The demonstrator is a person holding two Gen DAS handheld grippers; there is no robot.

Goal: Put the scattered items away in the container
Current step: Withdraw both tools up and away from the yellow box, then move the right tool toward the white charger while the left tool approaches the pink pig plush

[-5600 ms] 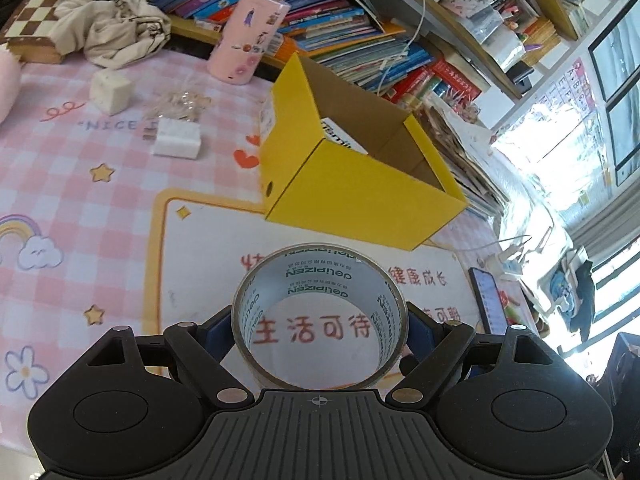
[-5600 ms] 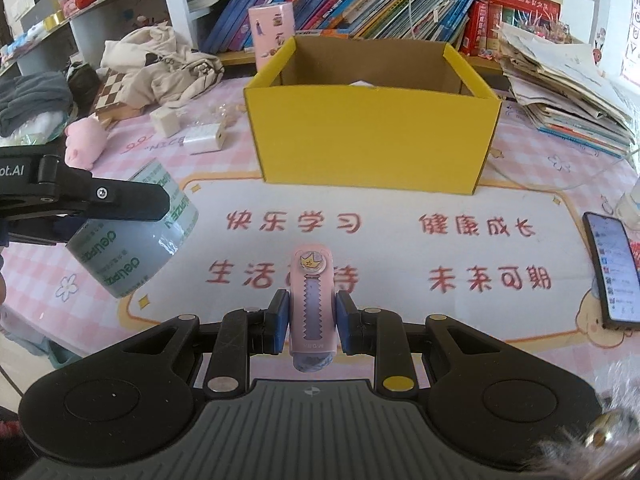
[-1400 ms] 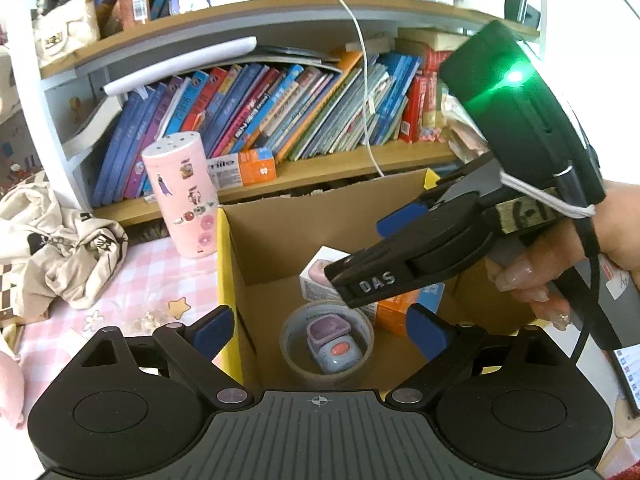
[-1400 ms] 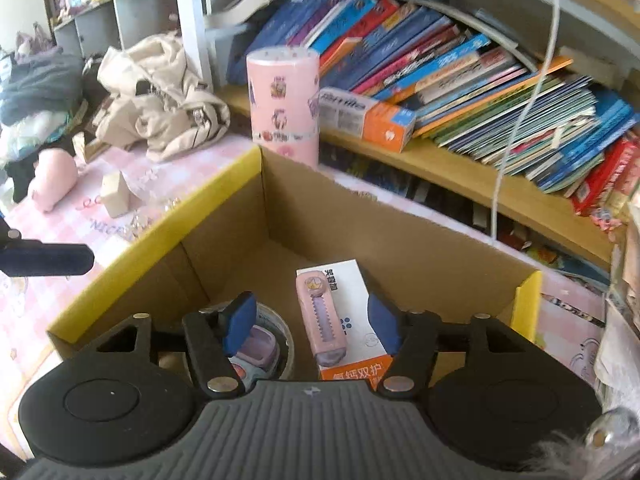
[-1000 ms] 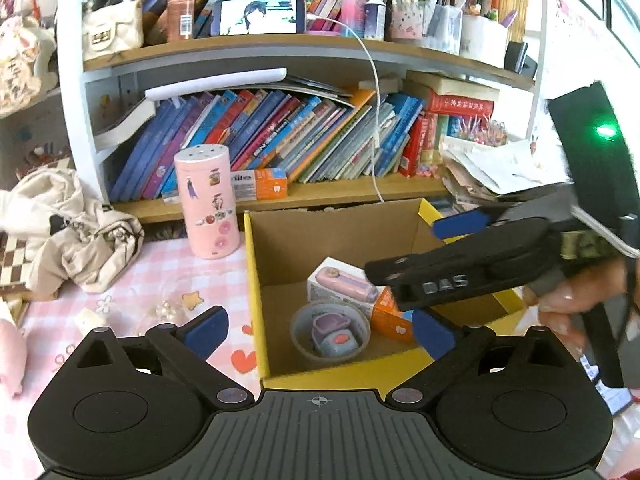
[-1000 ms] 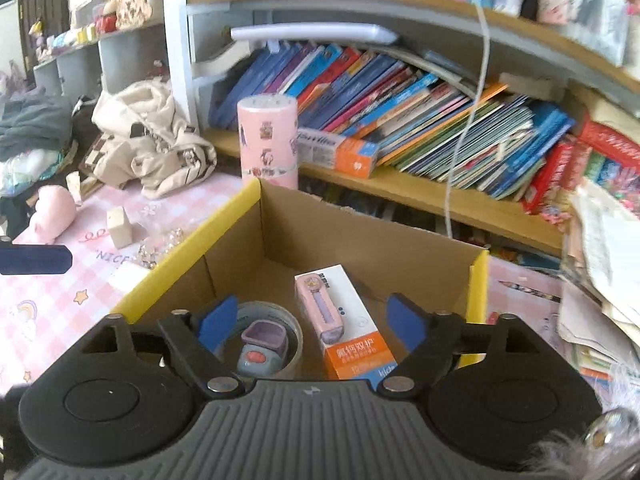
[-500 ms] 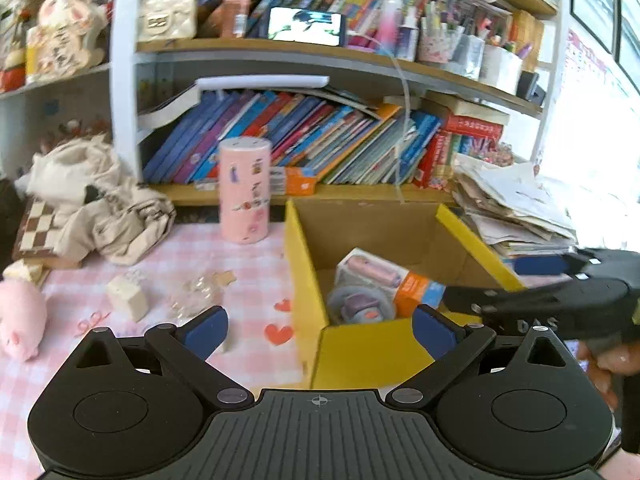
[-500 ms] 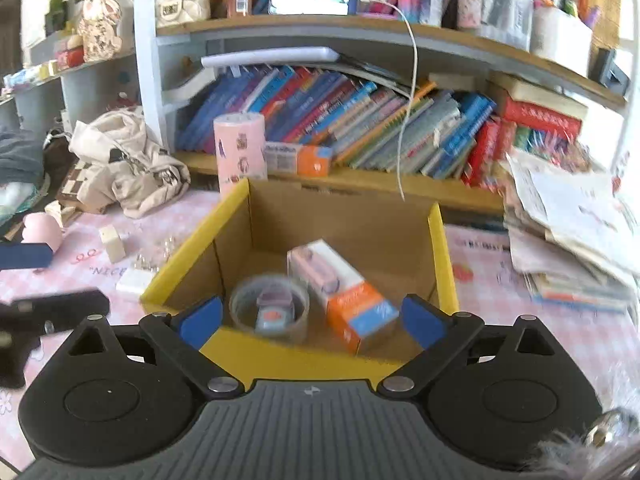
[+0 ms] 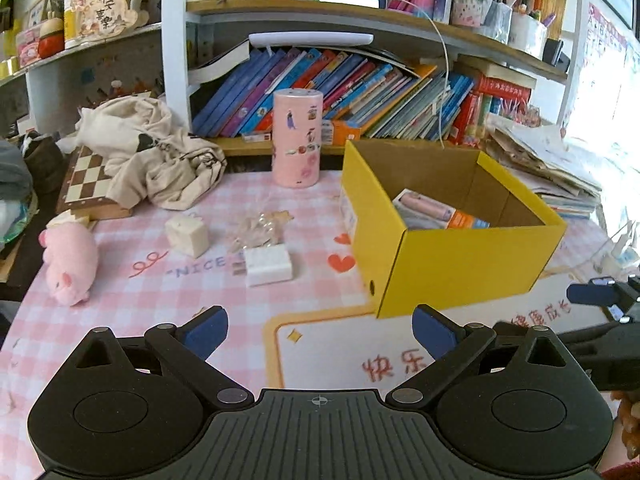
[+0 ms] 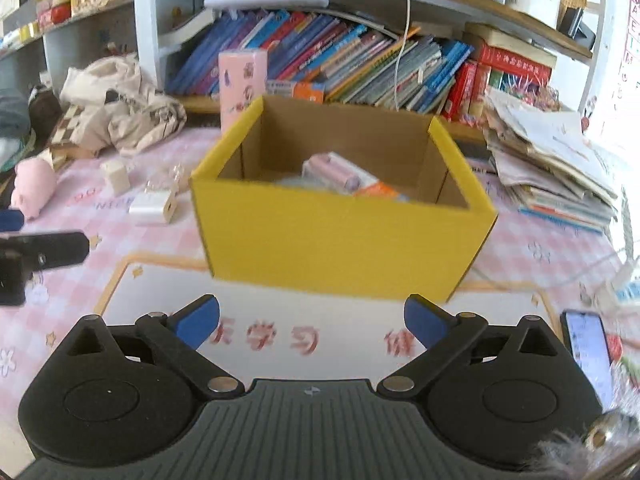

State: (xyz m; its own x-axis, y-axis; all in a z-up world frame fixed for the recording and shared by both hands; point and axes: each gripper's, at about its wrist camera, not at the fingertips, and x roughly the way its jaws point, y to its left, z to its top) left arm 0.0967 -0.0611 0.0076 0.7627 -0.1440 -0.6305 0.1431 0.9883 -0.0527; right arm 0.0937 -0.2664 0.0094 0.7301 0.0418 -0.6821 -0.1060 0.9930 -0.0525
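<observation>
Left wrist view, from left to right: a pink plush pig (image 9: 68,266) lies at the table's left edge, on a pink checked tablecloth (image 9: 132,300). Behind it a chessboard (image 9: 86,184) sits partly under a heap of cream cloth (image 9: 156,160). Next come a cream cube (image 9: 187,235), a small clear crinkled packet (image 9: 258,228) and, just in front of that, a white charger plug (image 9: 268,266). A pink cylinder (image 9: 297,144) stands upright by the bookshelf (image 9: 360,92). To the right is the open yellow box (image 9: 460,264), holding a pink item on an orange-and-white carton (image 9: 440,212). The left gripper (image 9: 320,326) is in the foreground with its blue-tipped fingers spread wide and nothing between them. At the far right edge, part of the right gripper (image 9: 600,300) juts in.

Right wrist view: the same pig (image 10: 34,188), cube (image 10: 116,176) and plug (image 10: 154,204) appear at the left, smaller and blurred. A black finger of the left gripper (image 10: 44,256) enters from the left edge. The yellow box (image 10: 340,244) is centred here, seen front-on. The right gripper (image 10: 312,322) has its jaws opening, already wide, with nothing between them. Only this view shows a phone (image 10: 588,356) lying lit on the desk mat at the lower right, and more of the stacked papers (image 10: 552,156) beside the box. The pink cylinder (image 10: 242,84) is partly hidden behind the box here.
</observation>
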